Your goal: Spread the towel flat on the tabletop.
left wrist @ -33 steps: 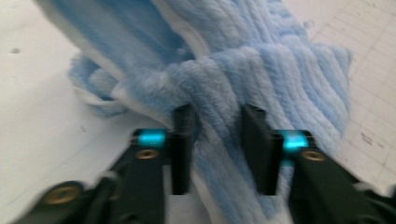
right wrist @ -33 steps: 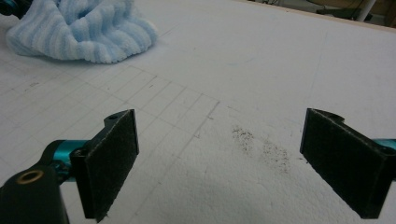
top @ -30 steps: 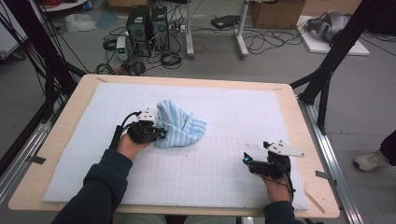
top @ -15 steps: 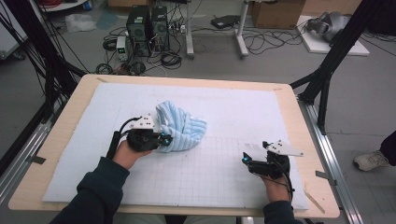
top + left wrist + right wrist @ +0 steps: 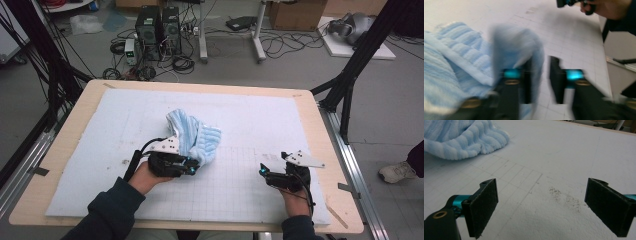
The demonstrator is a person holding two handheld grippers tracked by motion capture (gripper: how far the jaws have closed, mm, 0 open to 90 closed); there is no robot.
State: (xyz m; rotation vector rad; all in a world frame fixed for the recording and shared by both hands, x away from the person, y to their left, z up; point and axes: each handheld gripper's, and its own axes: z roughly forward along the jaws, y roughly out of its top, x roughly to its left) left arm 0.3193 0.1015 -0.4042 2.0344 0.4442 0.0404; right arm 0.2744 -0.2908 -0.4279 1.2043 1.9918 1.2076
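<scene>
A crumpled light-blue striped towel [image 5: 196, 136] lies on the white mat near the middle of the table. My left gripper [image 5: 192, 169] is at its near edge. In the left gripper view the blurred jaws [image 5: 540, 63] stand apart and have just been opening. A fold of the towel [image 5: 461, 62] drapes over the left jaw, and bare mat shows in the gap. My right gripper [image 5: 263, 173] rests on the mat at the front right, away from the towel. Its jaws [image 5: 542, 187] are wide open with nothing between them. The towel [image 5: 464, 137] lies beyond them at upper left.
A white foam mat [image 5: 270, 120] with a faint grid covers the wooden table [image 5: 85, 107]. A dark smudge [image 5: 566, 198] marks the mat ahead of my right gripper. Black frame legs [image 5: 350, 75] stand at both sides. Computers and cables [image 5: 160, 30] sit on the floor beyond the far edge.
My left hand has moved toward the front edge and slightly right, drawing the towel's near edge along. Its jaws have come apart. The right hand has stayed put.
</scene>
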